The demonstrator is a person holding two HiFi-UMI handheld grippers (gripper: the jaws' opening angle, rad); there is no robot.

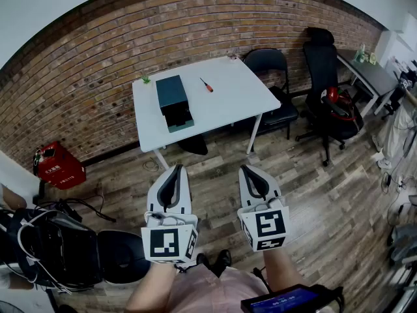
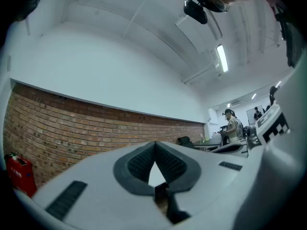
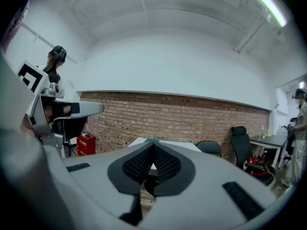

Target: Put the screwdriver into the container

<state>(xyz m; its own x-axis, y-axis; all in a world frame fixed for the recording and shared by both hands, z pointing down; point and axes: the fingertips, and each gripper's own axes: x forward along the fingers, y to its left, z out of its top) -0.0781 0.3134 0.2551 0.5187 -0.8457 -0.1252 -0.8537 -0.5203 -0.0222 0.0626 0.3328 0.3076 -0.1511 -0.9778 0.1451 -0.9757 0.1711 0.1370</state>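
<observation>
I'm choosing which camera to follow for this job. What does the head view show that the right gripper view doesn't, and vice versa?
Only the head view: the screwdriver lying on the white table, apart from the teal container, plus the wood floor. Only the right gripper view: the ceiling lights and a person standing at the far right. Both: the brick wall, the table, the red can, the black office chair and the left tool.

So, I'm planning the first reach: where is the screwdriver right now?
In the head view the screwdriver lies on the white table, near its far edge. It is just right of the teal container and apart from it.
</observation>
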